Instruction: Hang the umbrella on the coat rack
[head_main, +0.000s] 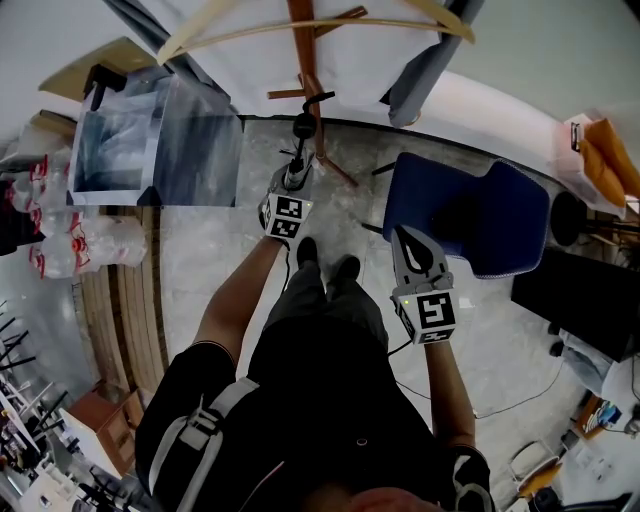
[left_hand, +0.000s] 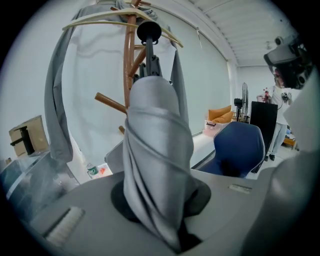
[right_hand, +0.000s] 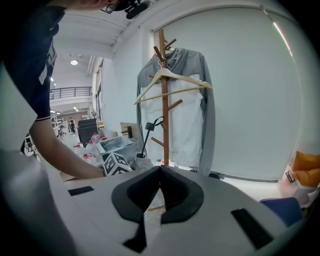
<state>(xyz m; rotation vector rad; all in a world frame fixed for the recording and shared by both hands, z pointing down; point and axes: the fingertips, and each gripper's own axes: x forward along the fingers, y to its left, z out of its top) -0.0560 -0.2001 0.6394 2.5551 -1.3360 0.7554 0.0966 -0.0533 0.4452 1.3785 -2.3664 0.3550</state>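
Note:
My left gripper is shut on a folded grey umbrella, and the fabric fills the gap between its jaws. The umbrella's black shaft and round handle point up toward the wooden coat rack, just short of its pegs. In the head view the handle lies near the rack's pole. A grey and white garment on a wooden hanger hangs on the rack. My right gripper is shut and holds nothing. It hangs to the right over the floor, apart from the umbrella.
A blue chair stands right of the rack. A clear plastic bin, water bottles and wooden boards lie at the left. A box with an orange bag and a black case are at the right. A cable crosses the floor.

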